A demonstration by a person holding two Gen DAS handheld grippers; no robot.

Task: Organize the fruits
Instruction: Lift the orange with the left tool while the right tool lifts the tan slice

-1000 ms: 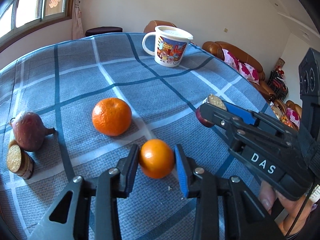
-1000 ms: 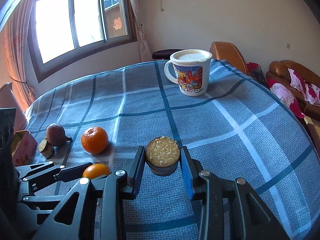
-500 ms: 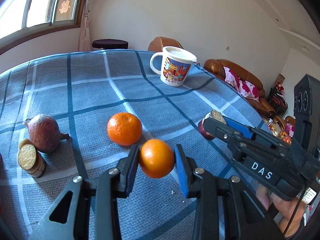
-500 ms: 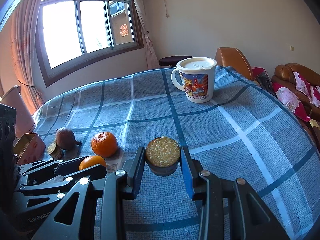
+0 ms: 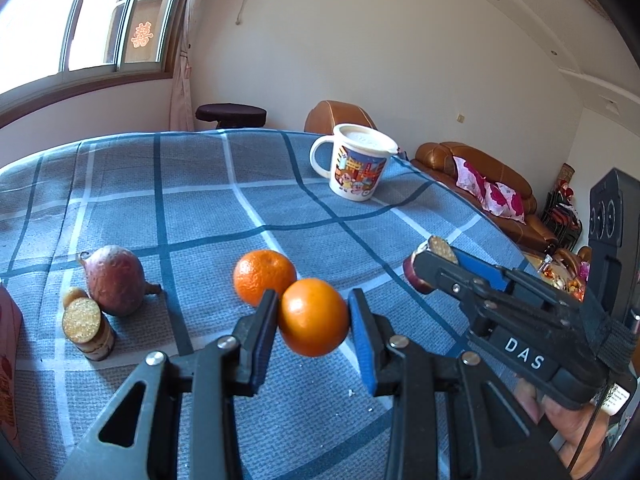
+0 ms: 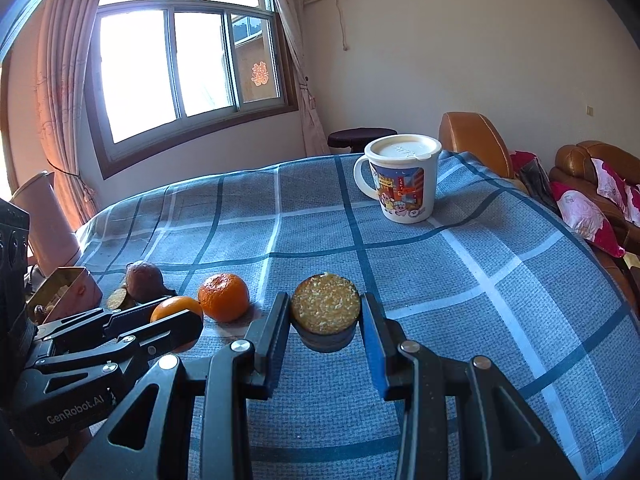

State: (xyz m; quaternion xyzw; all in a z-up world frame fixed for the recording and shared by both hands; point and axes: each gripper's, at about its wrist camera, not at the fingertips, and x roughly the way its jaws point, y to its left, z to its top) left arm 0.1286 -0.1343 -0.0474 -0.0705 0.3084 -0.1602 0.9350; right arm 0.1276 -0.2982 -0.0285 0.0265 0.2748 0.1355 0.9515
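You hold a tangerine [image 5: 313,317] clamped in your left gripper [image 5: 313,322] and a cut fruit piece [image 6: 325,309] pinched in your right gripper [image 6: 325,320], both raised clear above the table [image 6: 500,280] near its front edge, presumably for carrying to be sorted.

Bright daylight pours in from the window [image 6: 184,68] at the far left, its panes blown out white. Both pictures are sharp at the centre, while fisheye distortion curves the surface [image 5: 200,208] and darkens the corners.
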